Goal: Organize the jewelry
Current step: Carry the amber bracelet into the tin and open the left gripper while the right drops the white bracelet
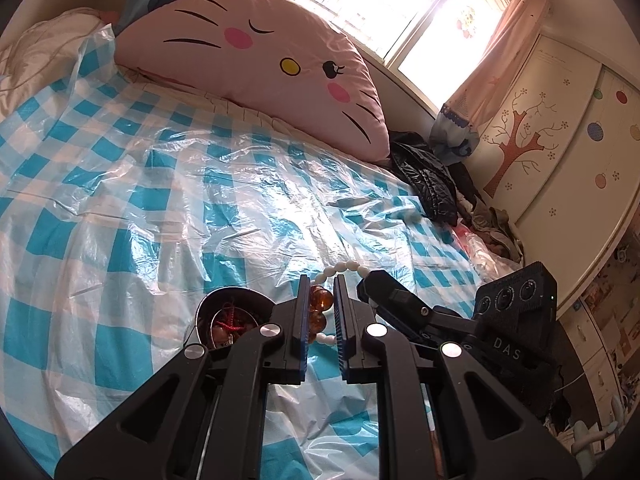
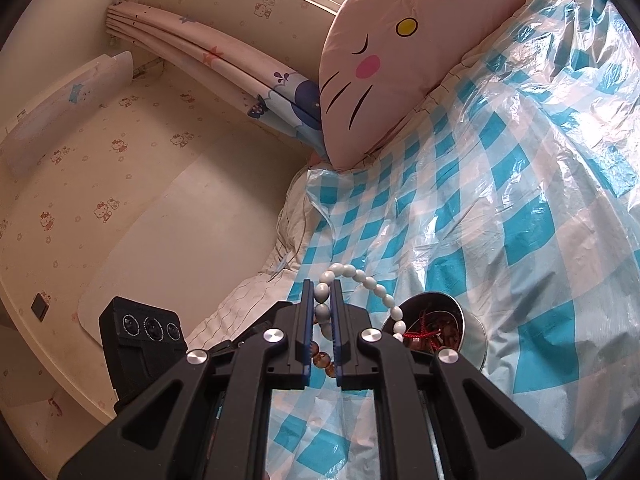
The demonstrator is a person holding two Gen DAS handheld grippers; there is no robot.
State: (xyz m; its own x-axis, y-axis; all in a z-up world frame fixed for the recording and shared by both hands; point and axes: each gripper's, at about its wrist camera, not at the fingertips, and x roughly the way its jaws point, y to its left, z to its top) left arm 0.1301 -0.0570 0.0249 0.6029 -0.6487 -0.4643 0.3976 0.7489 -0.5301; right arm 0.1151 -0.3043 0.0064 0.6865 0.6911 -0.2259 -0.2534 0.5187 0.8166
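Now I have the left gripper (image 1: 322, 312) pinching the amber round-bead bracelet (image 1: 319, 308) and the right gripper (image 2: 322, 312) pinching the white oval-bead bracelet (image 2: 362, 280) above the bed, near the small round metal bowl (image 2: 460, 312), where, I judge, they go next.

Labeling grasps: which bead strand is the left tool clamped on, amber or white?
The amber bead strand: it sits between the left tool's pads. The white bead strand is pinched by the right tool.
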